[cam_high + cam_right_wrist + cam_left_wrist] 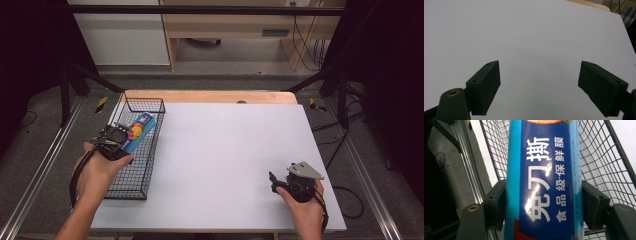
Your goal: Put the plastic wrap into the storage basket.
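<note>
1. A long blue box of cling film with white Chinese lettering (pixel 544 182) is pinched between the fingers of the left gripper (pixel 116 136); in the left gripper view one black finger (pixel 495 205) presses on each of its long sides.
2. In the high view the box's long axis runs from the near left to the far right, at a slant. Its far end points toward the far right corner of the basket, and its near end sits at the gripper.
3. The box has a lighter cyan edge along each side and a patch of red, orange and yellow print near the gripper in the high view.
4. A black wire mesh basket, long and rectangular (pixel 150 107), stands on the left part of the desk, its long side running near to far.
5. The box is over the far half of the basket, within its walls as seen from above. Whether it touches the mesh floor cannot be told.
6. The basket's near half shows bare mesh.
7. The left hand (pixel 97 172) holds the left gripper over the basket's left wall.
8. The white desk top (pixel 230 150) has a strip of pale wood showing along its far edge.
9. The right gripper (pixel 295 182) is in the right hand (pixel 306 207) at the near right of the desk, well apart from the basket.
10. In the right gripper view its fingers (pixel 485 85) are spread wide with nothing between them, above bare white desk.
</note>
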Demonstrator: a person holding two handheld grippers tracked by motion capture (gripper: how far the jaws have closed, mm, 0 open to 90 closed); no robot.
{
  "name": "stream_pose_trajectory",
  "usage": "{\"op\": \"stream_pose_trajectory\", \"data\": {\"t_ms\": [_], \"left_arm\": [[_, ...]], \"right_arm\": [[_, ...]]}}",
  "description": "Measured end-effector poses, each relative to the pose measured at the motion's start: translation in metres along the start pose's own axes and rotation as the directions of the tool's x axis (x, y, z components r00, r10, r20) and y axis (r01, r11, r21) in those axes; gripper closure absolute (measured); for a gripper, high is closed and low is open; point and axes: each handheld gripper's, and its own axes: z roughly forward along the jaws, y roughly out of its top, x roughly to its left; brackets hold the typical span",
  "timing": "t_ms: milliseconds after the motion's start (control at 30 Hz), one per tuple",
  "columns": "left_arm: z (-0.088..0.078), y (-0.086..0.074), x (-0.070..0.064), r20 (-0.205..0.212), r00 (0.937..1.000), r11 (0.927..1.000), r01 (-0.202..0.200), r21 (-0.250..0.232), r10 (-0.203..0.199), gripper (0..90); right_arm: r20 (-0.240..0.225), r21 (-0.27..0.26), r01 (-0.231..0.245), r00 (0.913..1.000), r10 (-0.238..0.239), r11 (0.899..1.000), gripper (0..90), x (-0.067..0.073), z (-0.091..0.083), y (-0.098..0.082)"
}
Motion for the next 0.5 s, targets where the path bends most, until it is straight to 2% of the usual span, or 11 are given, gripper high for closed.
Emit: {"op": "stream_pose_trajectory", "data": {"t_ms": [500], "left_arm": [[0.0072, 0.0078, -0.0007, -0.009, 0.9999, 0.9995, 0.011, 0.030, -0.011, 32.0]], "right_arm": [[-0.005, -0.002, 0.006, 1.0000, -0.006, 1.000, 18.2, 0.0001, 0.0002, 0.0002]]}}
